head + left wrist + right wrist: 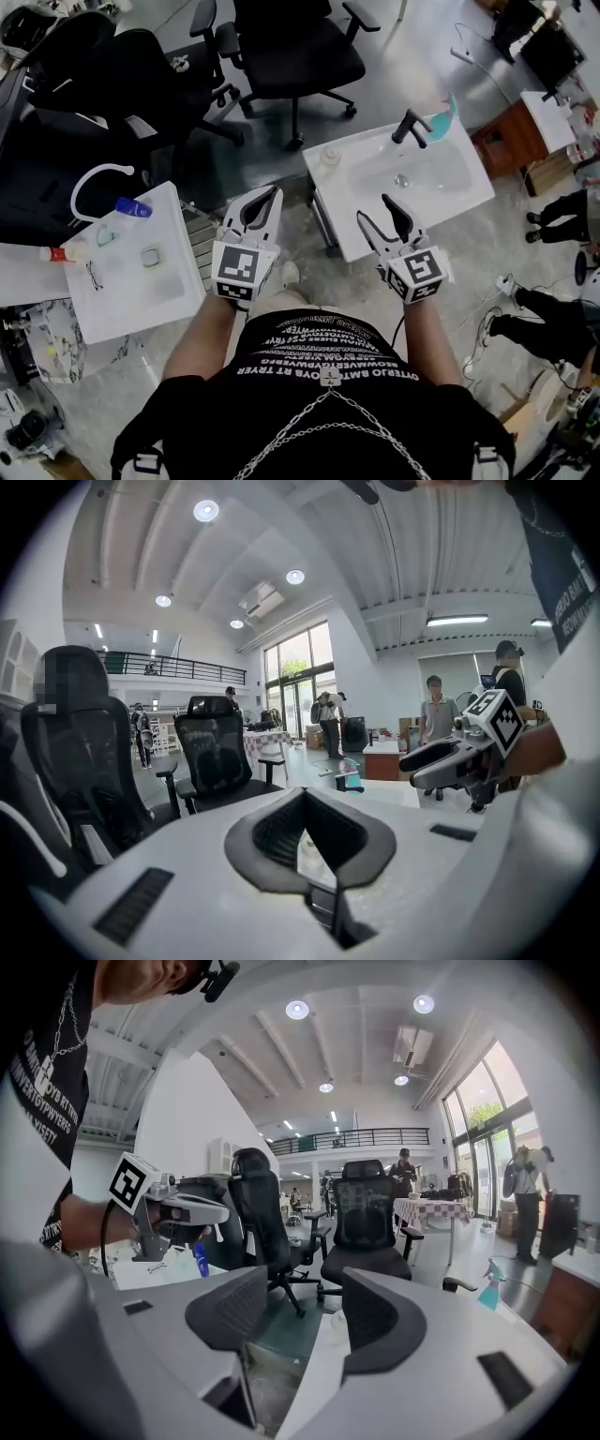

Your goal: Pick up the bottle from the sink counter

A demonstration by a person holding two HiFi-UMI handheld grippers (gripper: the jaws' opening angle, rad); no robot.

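Rows of white capital lettering cross the person's black T-shirt (319, 339), just behind the left tongs (277, 191) and right tongs (374, 207). They appear upside down and too small to read surely.

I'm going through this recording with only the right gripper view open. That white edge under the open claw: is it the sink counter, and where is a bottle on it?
Observer: Yes. The head view shows a small clear bottle on the sink counter, at its left corner.
Operator: And the teal spray bottle on my right?
Observer: It stands at the counter's back edge, beside a black faucet.
Operator: And the left claw?
Observer: In the left gripper view its tips meet, with nothing between them.
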